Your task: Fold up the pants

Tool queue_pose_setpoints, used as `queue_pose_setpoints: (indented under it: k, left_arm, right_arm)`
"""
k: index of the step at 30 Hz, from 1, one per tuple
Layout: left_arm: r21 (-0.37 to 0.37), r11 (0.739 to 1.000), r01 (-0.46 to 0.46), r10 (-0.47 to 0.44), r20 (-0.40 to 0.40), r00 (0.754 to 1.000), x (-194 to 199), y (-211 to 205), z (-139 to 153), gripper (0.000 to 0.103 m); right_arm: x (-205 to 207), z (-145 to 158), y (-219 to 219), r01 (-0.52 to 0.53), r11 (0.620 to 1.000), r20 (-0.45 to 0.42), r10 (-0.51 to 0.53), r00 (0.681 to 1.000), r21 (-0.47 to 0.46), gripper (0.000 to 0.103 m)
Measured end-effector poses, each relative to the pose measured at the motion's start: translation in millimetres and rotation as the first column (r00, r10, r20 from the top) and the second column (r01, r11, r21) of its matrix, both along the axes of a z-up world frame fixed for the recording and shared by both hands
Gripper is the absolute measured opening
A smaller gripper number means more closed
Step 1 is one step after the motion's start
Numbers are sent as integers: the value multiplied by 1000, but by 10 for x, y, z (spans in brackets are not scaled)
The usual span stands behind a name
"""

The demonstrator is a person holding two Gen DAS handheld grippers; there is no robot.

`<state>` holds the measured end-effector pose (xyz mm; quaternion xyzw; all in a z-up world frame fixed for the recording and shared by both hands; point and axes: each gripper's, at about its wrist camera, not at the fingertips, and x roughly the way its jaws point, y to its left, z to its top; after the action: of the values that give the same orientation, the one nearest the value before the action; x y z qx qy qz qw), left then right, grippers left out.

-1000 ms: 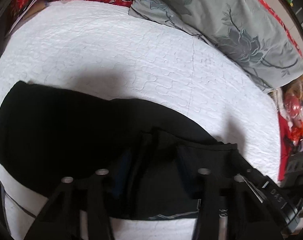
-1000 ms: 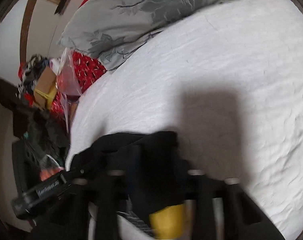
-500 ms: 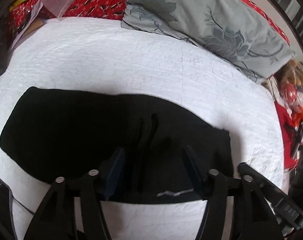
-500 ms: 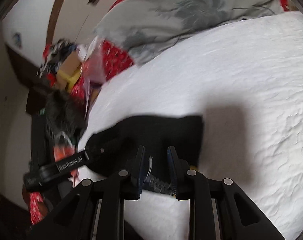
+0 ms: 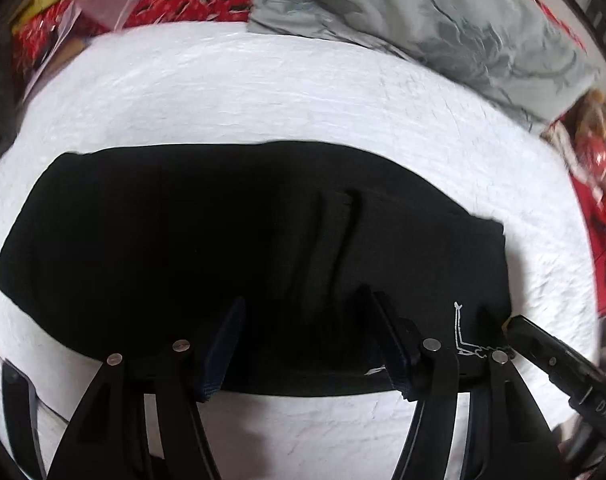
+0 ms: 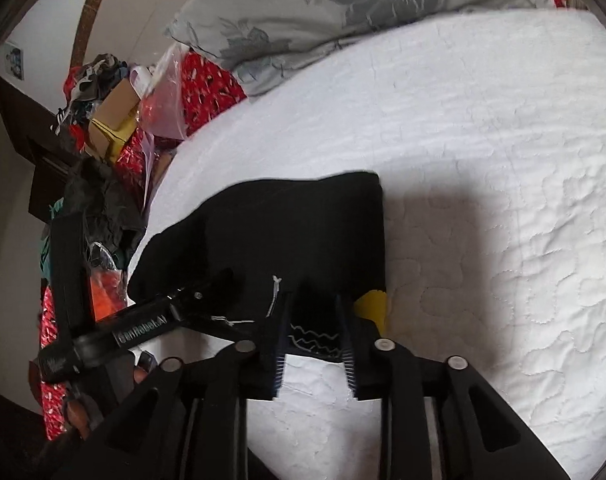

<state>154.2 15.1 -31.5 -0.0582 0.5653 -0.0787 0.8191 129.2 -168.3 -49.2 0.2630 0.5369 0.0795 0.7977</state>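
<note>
Black pants lie folded into a flat band across the white quilted bed. My left gripper hovers over their near edge, jaws wide and still opening, cloth lying slack below and untouched by the pads. In the right wrist view the pants end squarely at the right, with a yellow tag at the corner. My right gripper straddles the near hem with white zigzag stitching; its jaws are opening and the pads stand off the cloth.
A grey flowered pillow lies at the head of the bed. Red patterned bedding, a plastic bag, boxes and clothes crowd the floor side at the left. White quilt stretches right of the pants.
Both grippers let go of the pants and opened. The raised cloth dropped flat onto the bed. Both cameras drew back, so more of the folded pants shows.
</note>
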Motion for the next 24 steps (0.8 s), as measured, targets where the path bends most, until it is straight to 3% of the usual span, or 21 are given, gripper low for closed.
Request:
queue_pose_setpoints:
  k: [4,10,14,16,19,24]
  left_arm:
    - [-47,999,-22,21,-17,1000,92,335,108,65]
    - [-34,994,-105,106,23,994,111,945,354,74]
    - [-20,990,-140,140,21,990,164,1302,435,77]
    - [-9,988,-153,153,10,988,200,1503,461,78]
    - [-49,987,-156,155,-23,988,243,1768,561,79]
    - [-54,988,-144,139,-96,986,597,2056,498,79]
  right_arm:
    - [32,156,149,-30,997,33,33,999,-78,42]
    - [48,227,481,-93,986,34,99,994,-139,53]
    - [45,271,741,-135,973,43,146,988,-189,65]
    - [74,279,905,-161,965,43,174,984,-207,67]
    - [123,280,1160,-204,952,49,220,974,-229,70]
    - [217,228,1667,-291,920,47,313,948,-261,72]
